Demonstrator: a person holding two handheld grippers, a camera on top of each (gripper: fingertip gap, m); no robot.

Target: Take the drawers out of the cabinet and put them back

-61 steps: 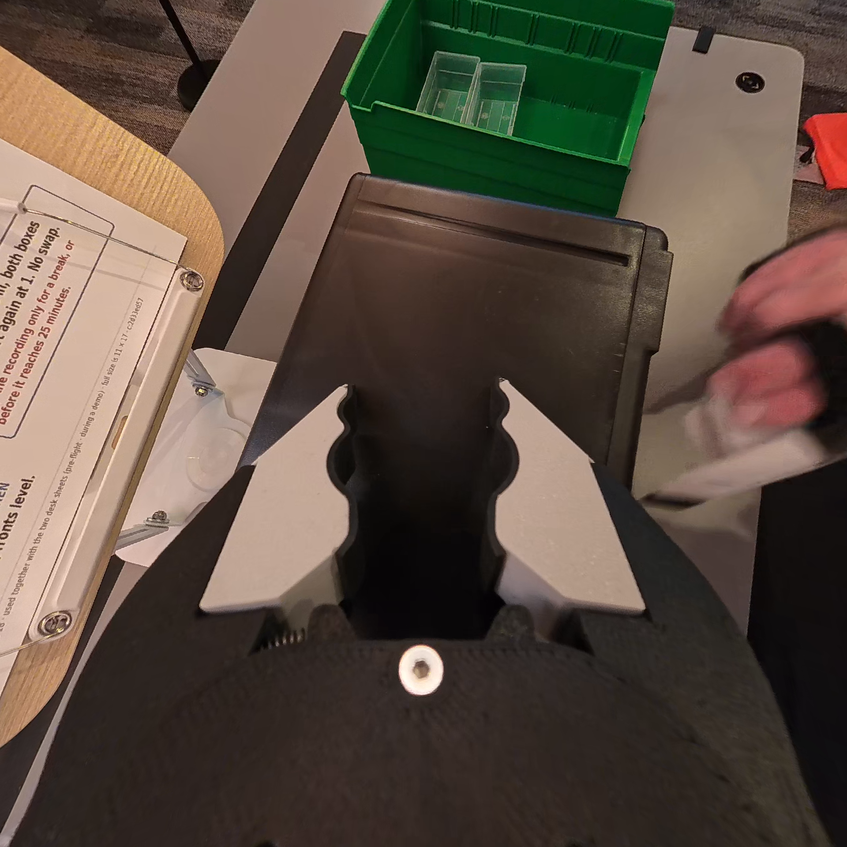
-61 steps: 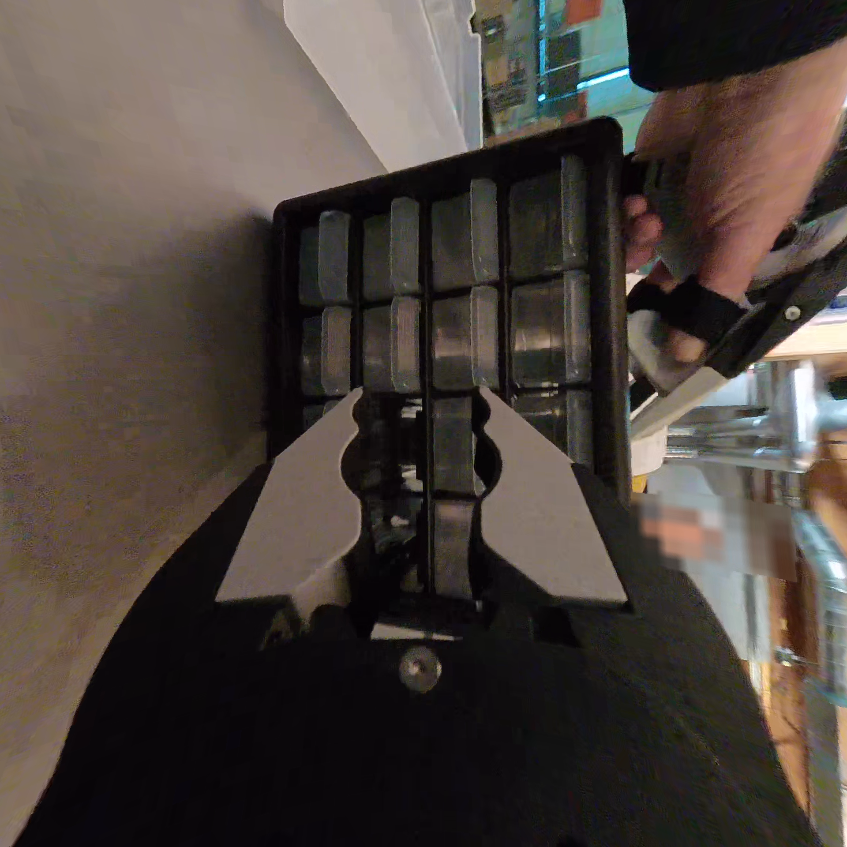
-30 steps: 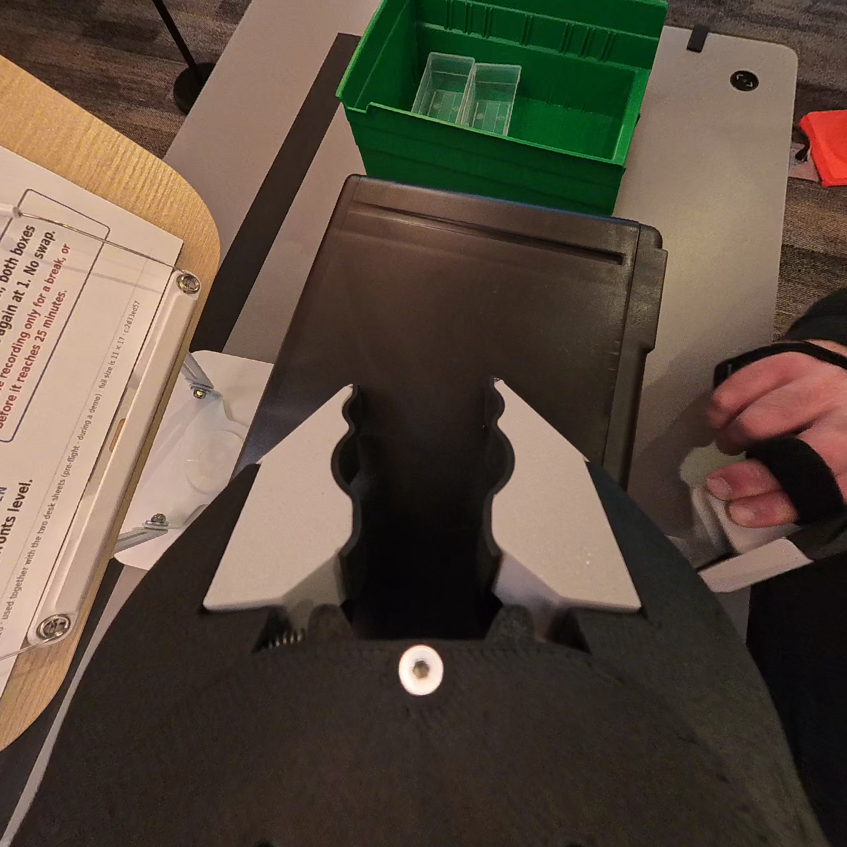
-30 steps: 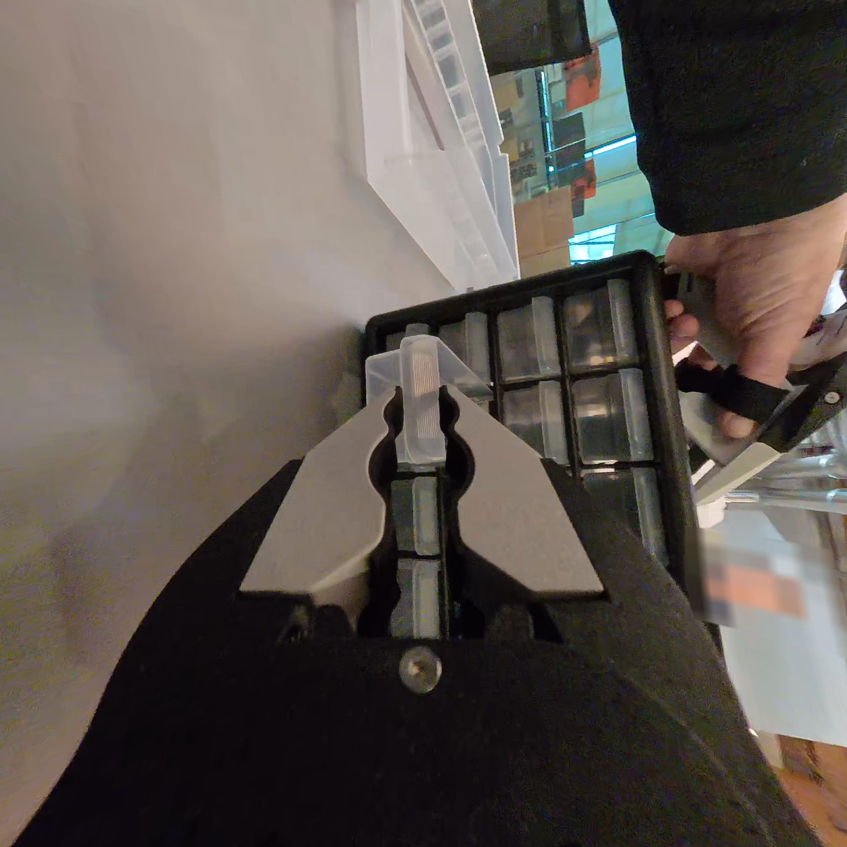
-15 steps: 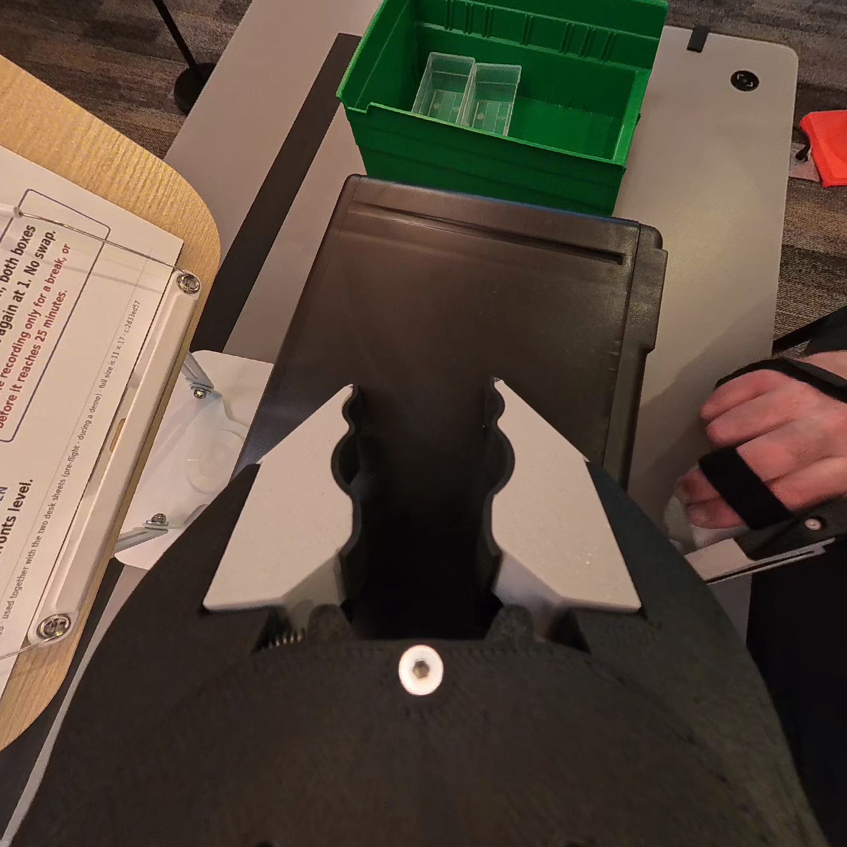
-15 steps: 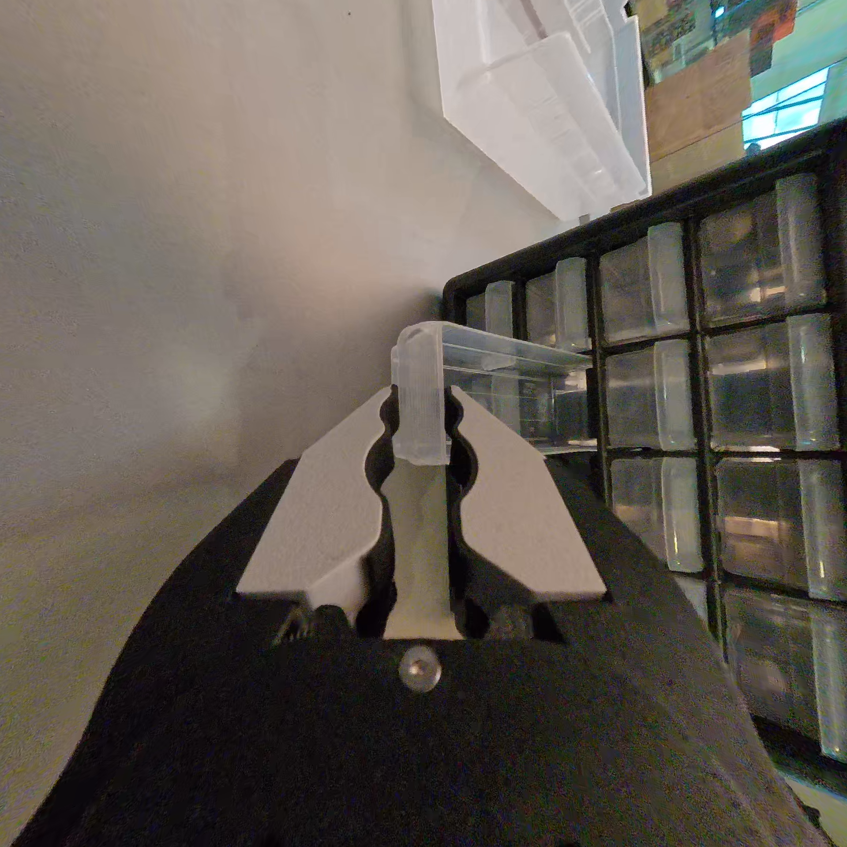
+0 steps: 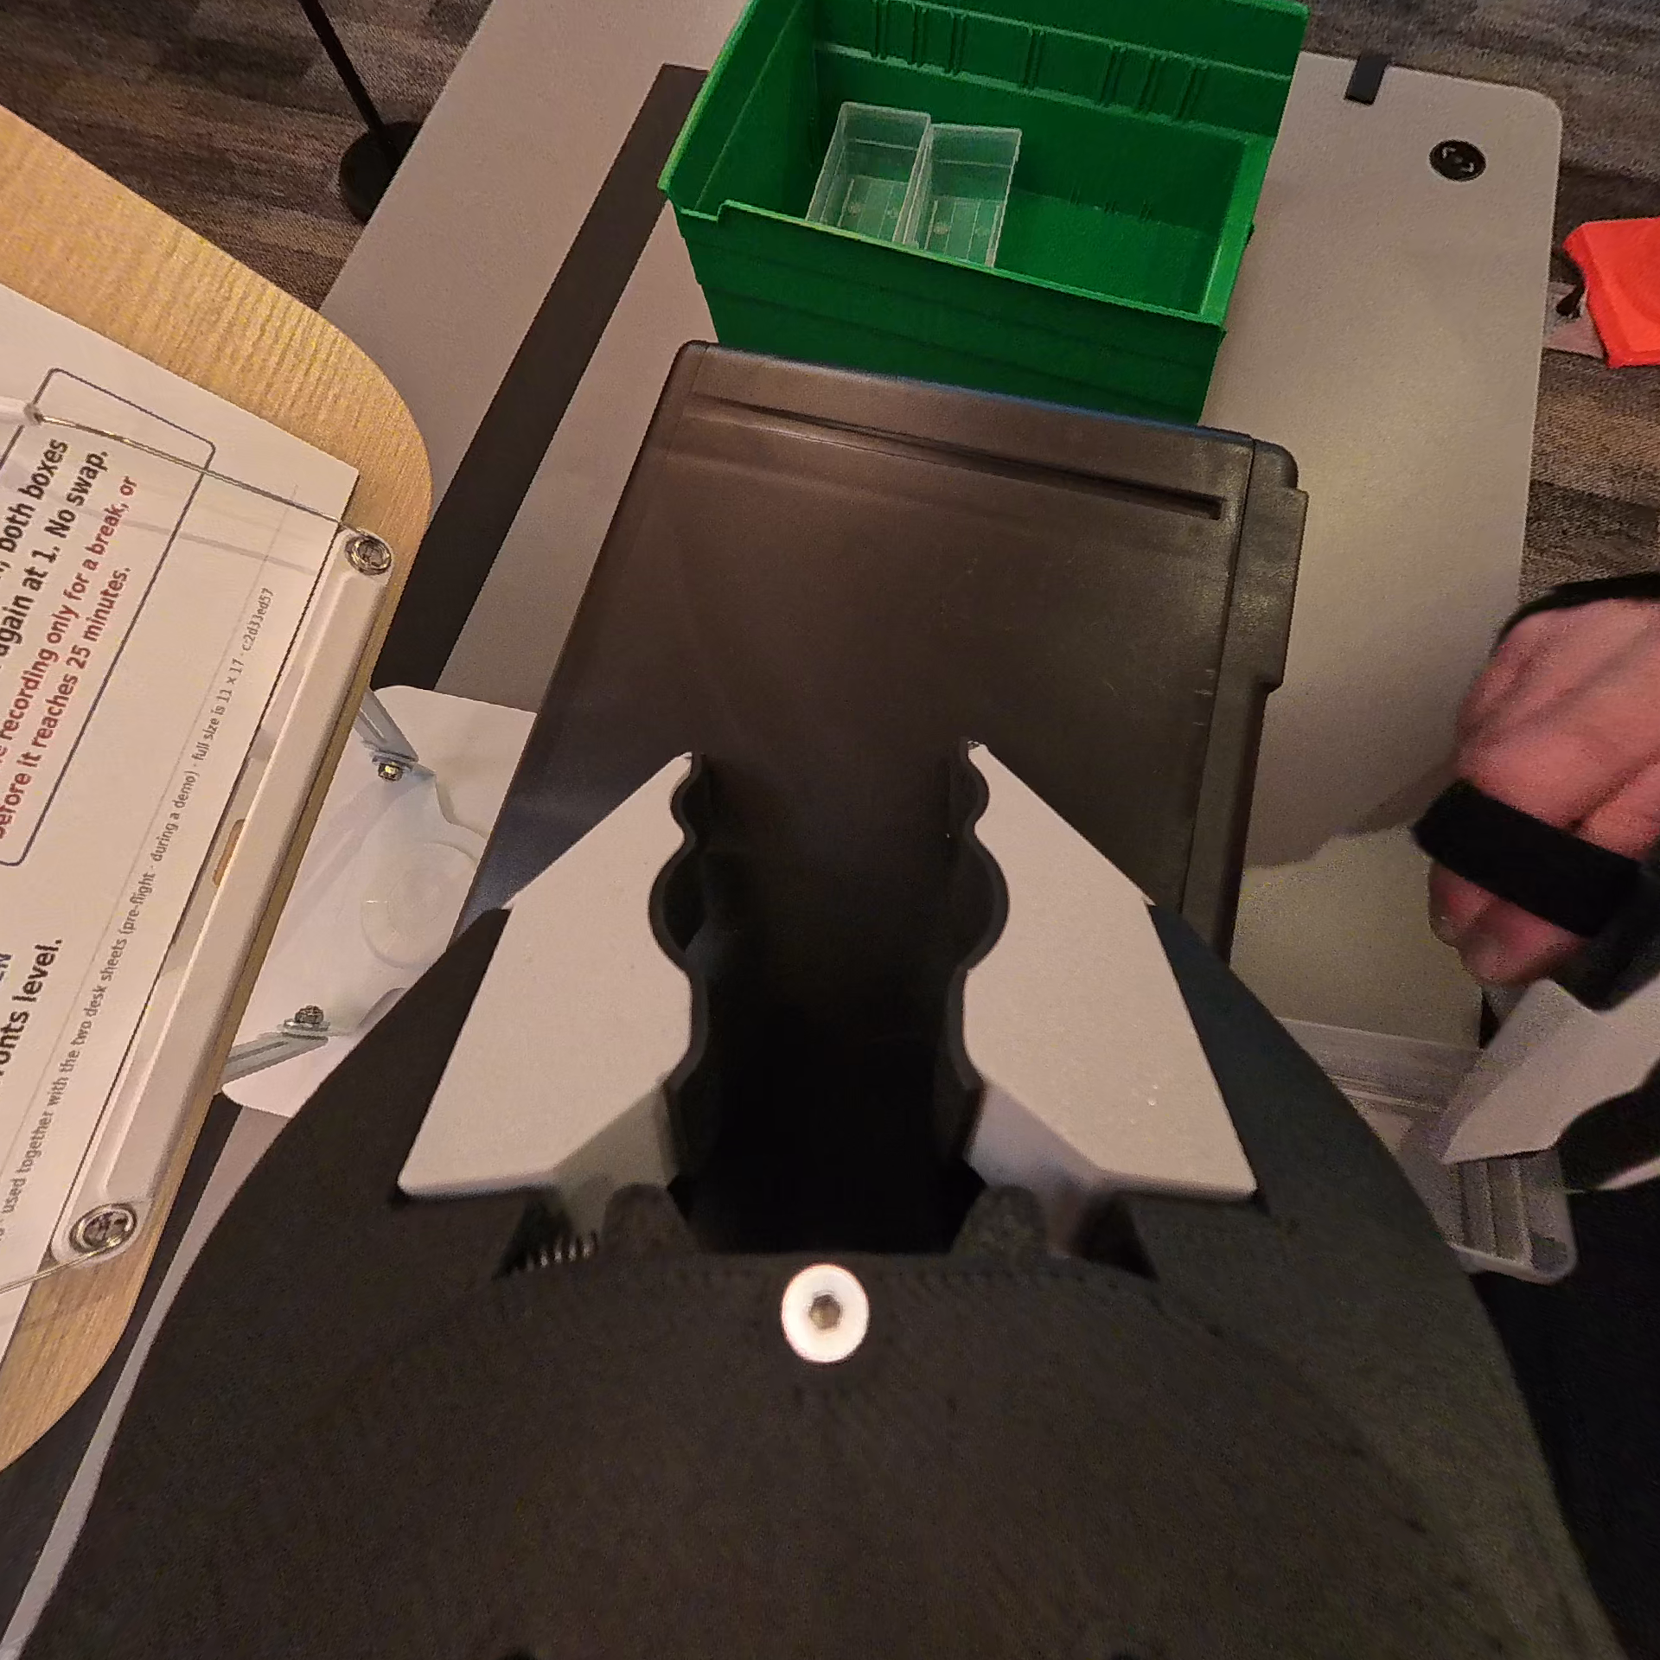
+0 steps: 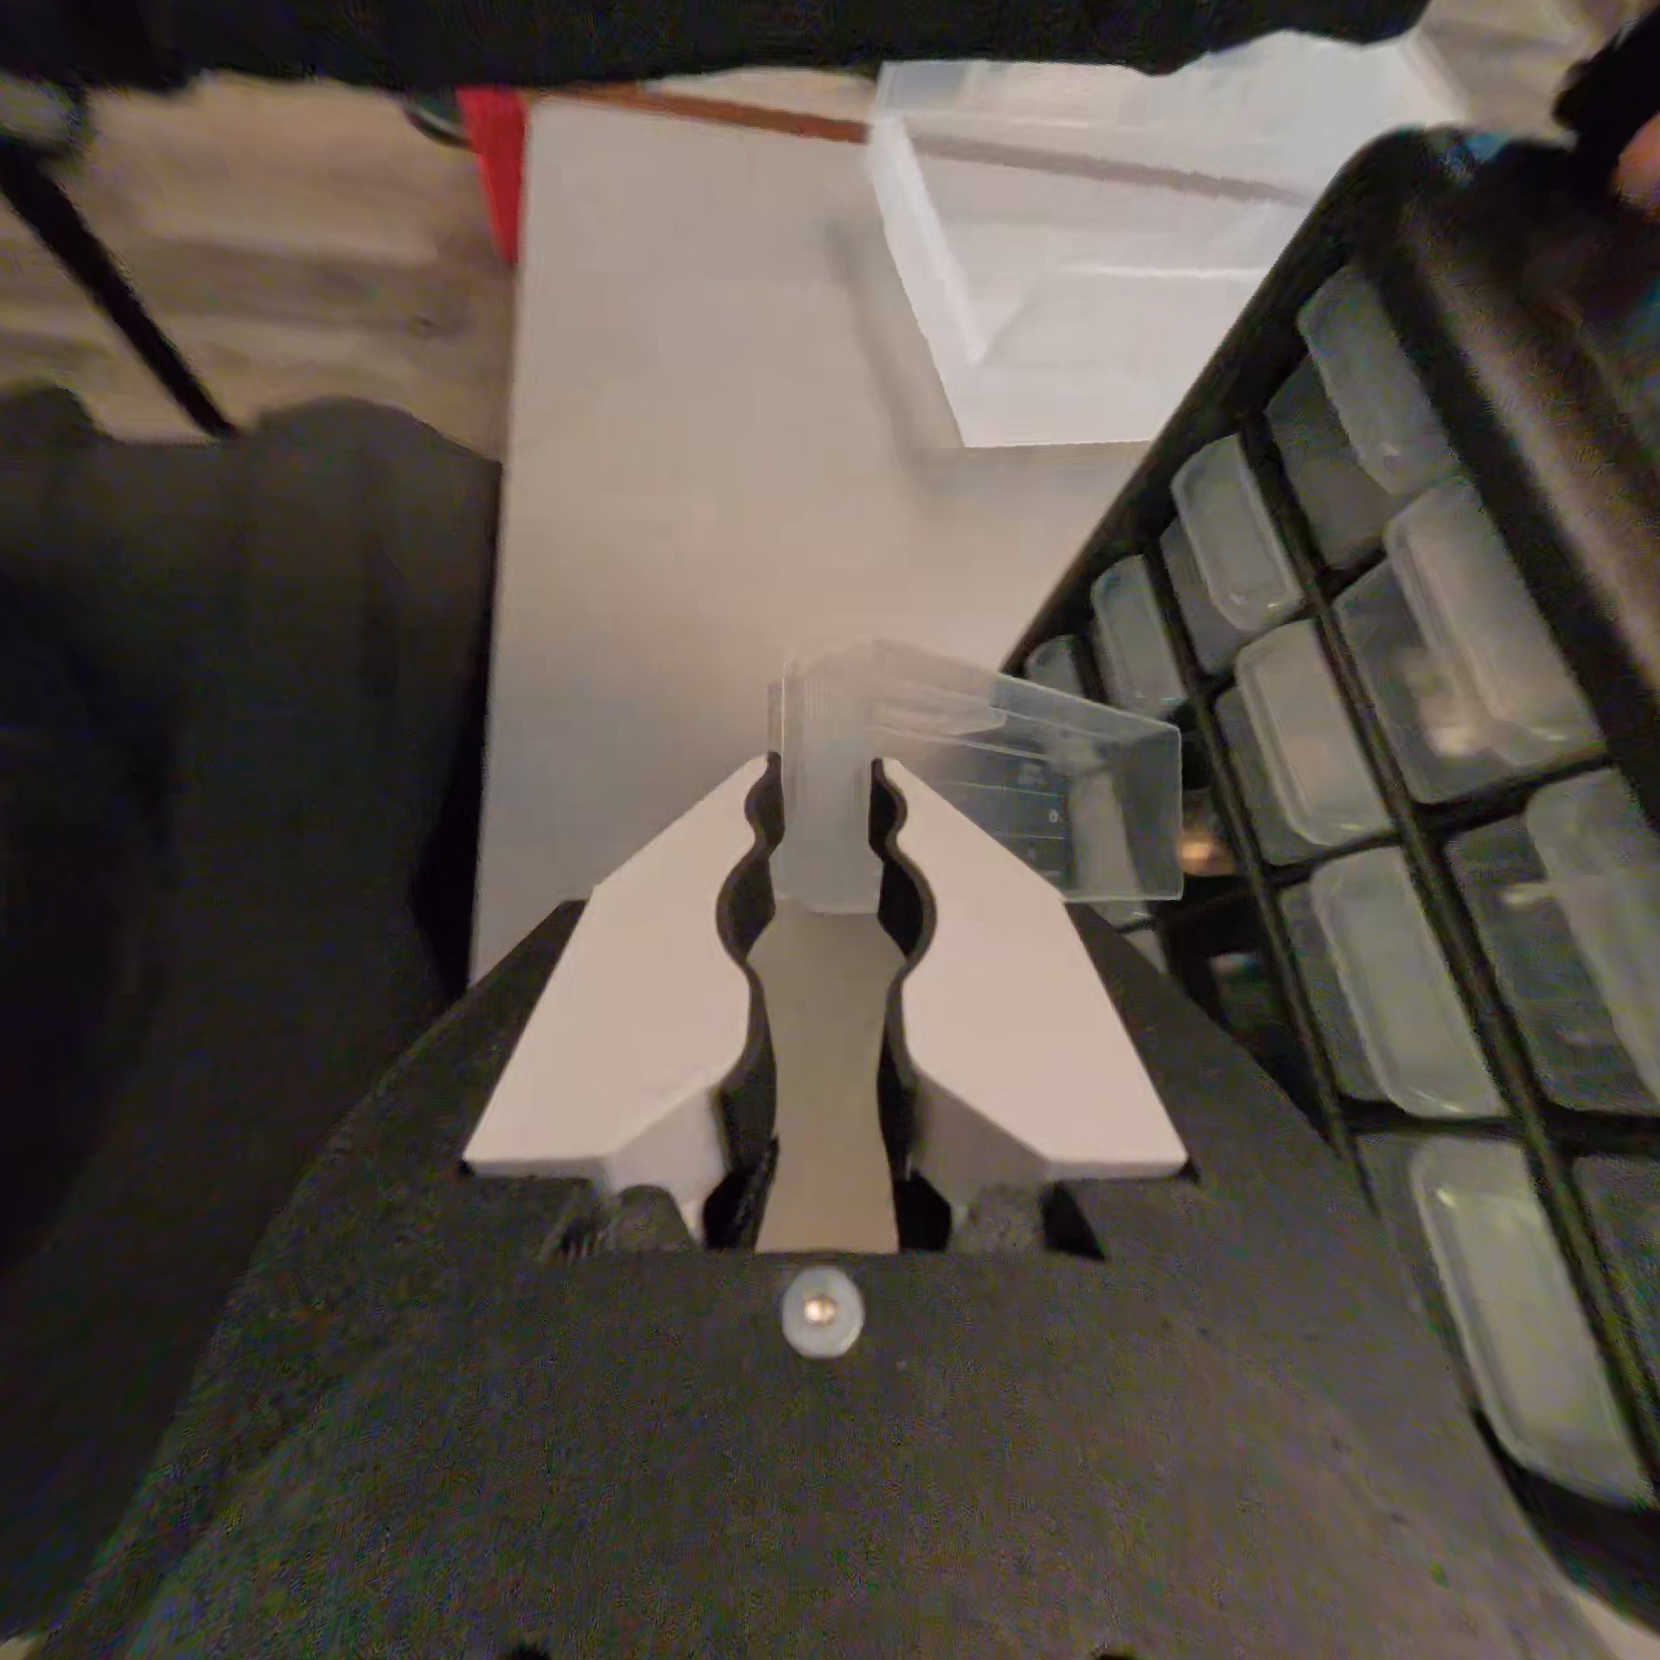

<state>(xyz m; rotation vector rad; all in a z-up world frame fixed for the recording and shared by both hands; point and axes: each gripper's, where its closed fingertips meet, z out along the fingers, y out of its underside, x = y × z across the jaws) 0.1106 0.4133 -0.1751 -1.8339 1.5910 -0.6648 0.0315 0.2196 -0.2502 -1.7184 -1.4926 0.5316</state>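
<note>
Clear of the black cabinet [image 8: 1401, 719], the right gripper [image 8: 826, 790] now grips a fully withdrawn clear drawer [image 8: 988, 772] by its handle, ready for transfer, while the left gripper [image 7: 831, 772] remains spread and empty.

Grey table [image 7: 1401, 377], rounded corners, w/ a round grommet hole near far right corner. On it: black drawer cabinet [image 7: 898, 629] at centre; green bin [image 7: 970, 296] just behind, touching or nearly so. Bin holds 2 clear drawers [image 7: 916, 180] side by side. Right wrist view: clear lidless storage box [image 8: 1078, 269] on the table beside cabinet. Left of the grey table, a wood-top table [image 7: 225, 377] carries a printed sheet under a clear holder [image 7: 180, 719].
</note>
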